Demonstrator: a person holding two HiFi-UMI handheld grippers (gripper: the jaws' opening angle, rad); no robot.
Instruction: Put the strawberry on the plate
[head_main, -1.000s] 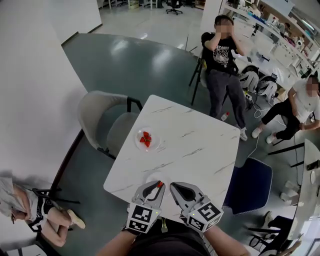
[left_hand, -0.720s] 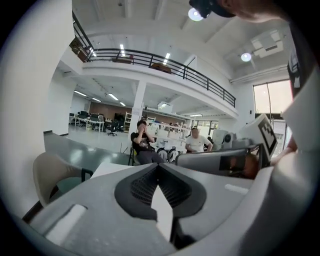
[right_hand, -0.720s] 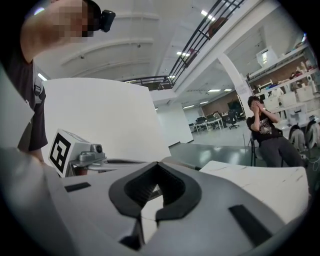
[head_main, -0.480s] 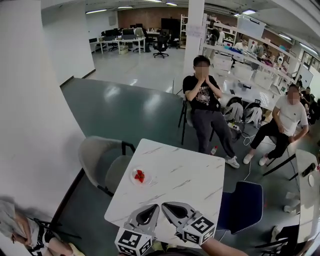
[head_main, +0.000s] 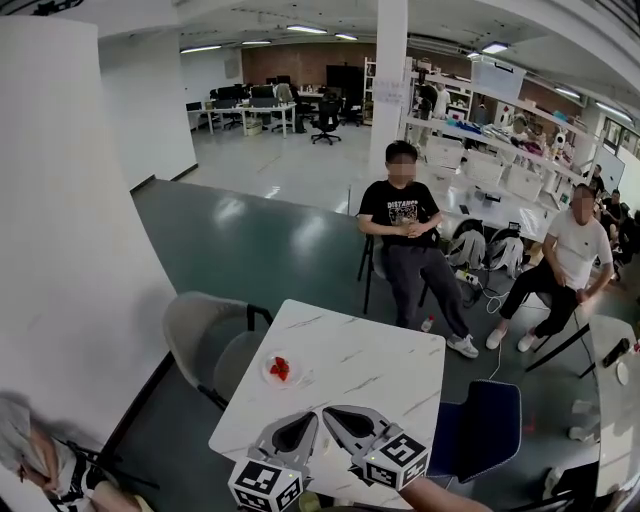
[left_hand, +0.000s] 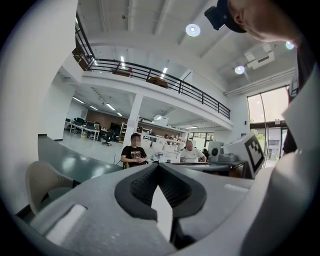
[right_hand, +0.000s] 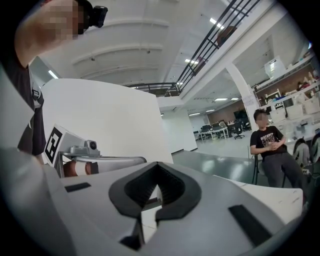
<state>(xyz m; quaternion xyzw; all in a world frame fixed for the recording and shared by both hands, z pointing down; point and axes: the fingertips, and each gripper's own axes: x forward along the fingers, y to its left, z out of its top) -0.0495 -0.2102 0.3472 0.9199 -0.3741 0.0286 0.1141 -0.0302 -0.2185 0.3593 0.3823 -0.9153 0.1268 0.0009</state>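
Red strawberries (head_main: 280, 368) lie on a small white plate (head_main: 267, 379) near the left edge of the white marble table (head_main: 370, 355). In the head view my left gripper (head_main: 313, 414) and right gripper (head_main: 330, 411) hover side by side over the table's near edge, tips almost touching each other. The left gripper (left_hand: 159, 166) is shut, pads together with nothing between them. The right gripper (right_hand: 157, 165) is also shut and empty. Both gripper views look out level across the room, so neither shows the plate.
A grey chair (head_main: 205, 340) stands at the table's left and a blue chair (head_main: 482, 428) at its right. Two people sit beyond the table (head_main: 403, 235) (head_main: 572, 262), and another person (head_main: 28, 450) is at the lower left.
The head view has tilted up from the table to the room. A red strawberry at my left gripper's tip a second ago is gone from it; a near plate no longer shows.
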